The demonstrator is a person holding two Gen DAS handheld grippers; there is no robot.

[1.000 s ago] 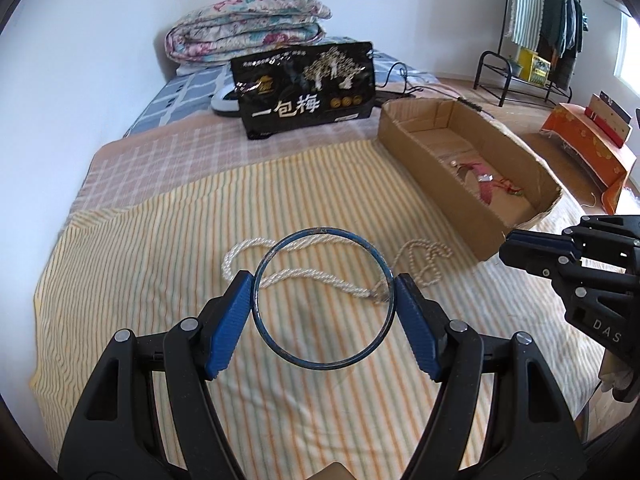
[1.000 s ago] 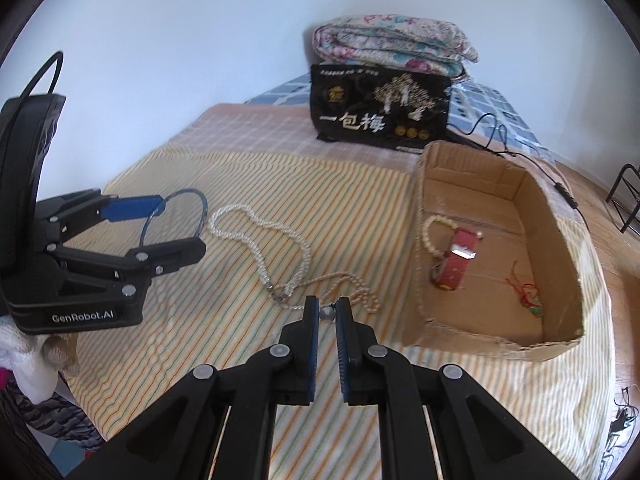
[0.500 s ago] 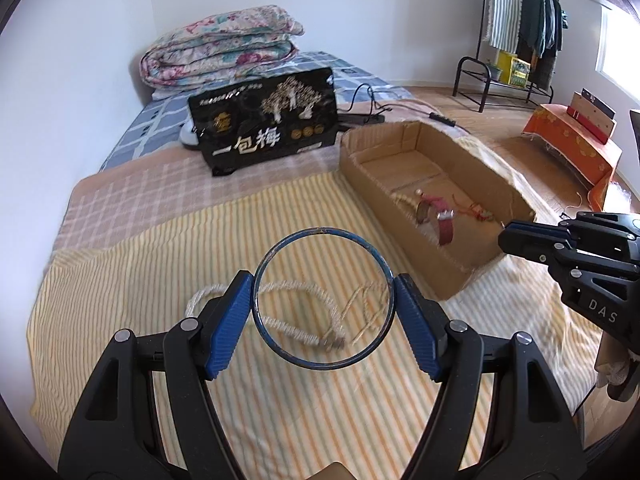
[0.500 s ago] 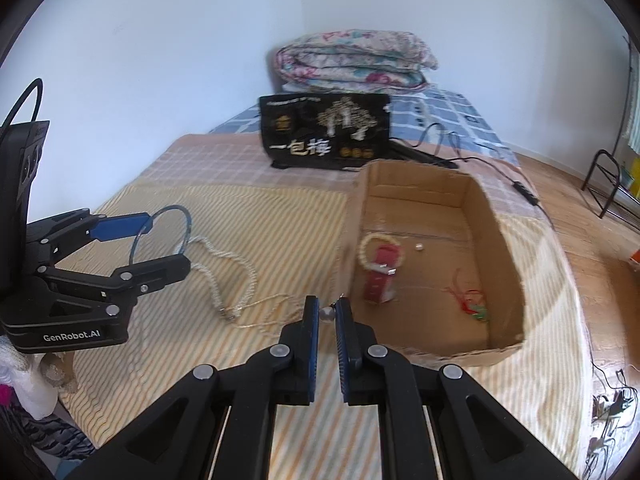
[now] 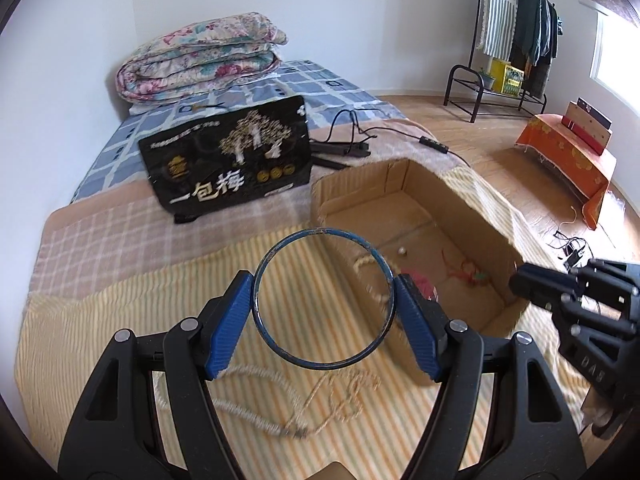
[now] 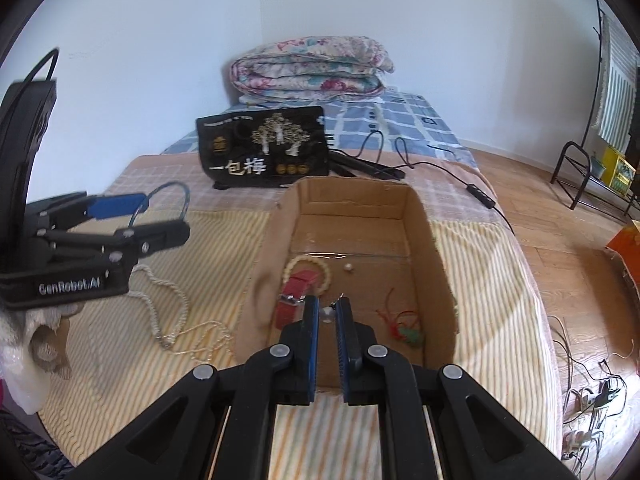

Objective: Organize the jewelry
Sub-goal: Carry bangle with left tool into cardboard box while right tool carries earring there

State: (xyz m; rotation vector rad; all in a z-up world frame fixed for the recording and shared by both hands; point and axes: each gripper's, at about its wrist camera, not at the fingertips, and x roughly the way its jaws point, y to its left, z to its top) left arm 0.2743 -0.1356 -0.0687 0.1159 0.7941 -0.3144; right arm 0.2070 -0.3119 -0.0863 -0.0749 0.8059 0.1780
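**Ana:** Jewelry is split between two places: the thin dark-blue metal bangle [image 5: 323,300] sits clamped across its width between the blue pads of the left gripper [image 5: 323,312], and a tiny pale earring-like piece [image 6: 327,311] is pinched in the right gripper [image 6: 327,314], whose jaws are nearly together on it. The long white pearl necklace [image 6: 168,320] lies on the yellow striped blanket [image 6: 100,340], outside the box.

**Ben:** And the shallow brown cardboard box [image 6: 424,240]?

**Ana:** It holds a cream bead bracelet [image 6: 308,268], a red strap [image 6: 294,296], a loose pearl [image 6: 349,267] and a red-and-green charm cord [image 6: 404,326]. The right gripper's tips look to be over the box's near end.

**Ben:** So how should the drop go?

**Ana:** I'd carry both pieces past the near wall, lower them close to the floor, then part the jaws. The small piece could bounce or vanish otherwise. The bangle will likely roll, so lay it flat.

**Ben:** Room to move?

**Ana:** The far half of the box is bare, a good landing spot. The near wall is ragged and soft, so I'd pass above it. The black printed bag [image 6: 264,152] and black cables [image 6: 400,152] lie beyond the far wall. The box's right side sits near the bed edge; avoid nudging it that way.
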